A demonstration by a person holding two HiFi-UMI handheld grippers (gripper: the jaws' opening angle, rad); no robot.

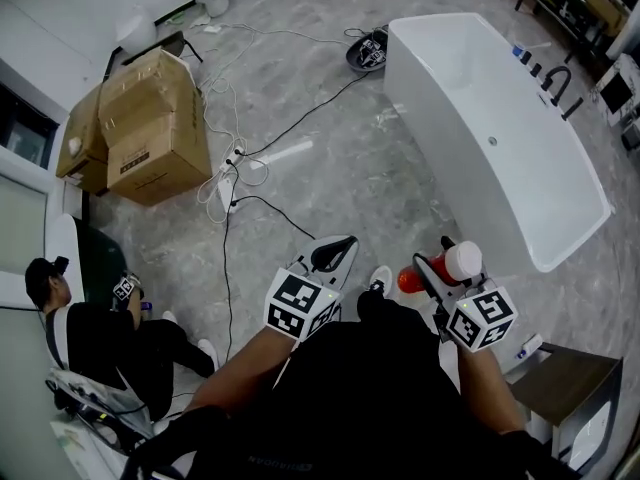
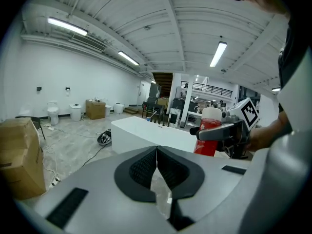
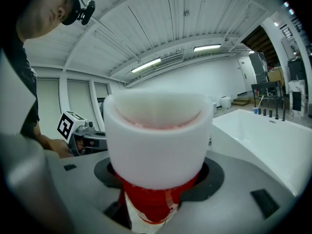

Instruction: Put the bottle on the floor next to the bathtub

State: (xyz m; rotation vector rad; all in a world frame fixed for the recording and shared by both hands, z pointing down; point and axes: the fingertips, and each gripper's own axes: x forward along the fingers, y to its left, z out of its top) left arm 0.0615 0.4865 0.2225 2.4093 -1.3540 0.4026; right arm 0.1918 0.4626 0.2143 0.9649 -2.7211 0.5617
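Head view: high above, facing steeply down at the floor; bathtub [image 1: 500,138] at right, left gripper [image 1: 335,253] and right gripper [image 1: 437,268] close below.
Left gripper view: low, near-level along its own jaws, facing the bathtub, which stands near.
Right gripper view: tilted up toward the ceiling; bottle [image 3: 158,145] cap very near, filling the centre.
Shared: bathtub in all three; each gripper view catches the other gripper.

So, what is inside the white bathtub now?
The bathtub looks empty: bare white surfaces and one small dark spot, perhaps the drain. The inside of its near wall is hidden behind the rim.
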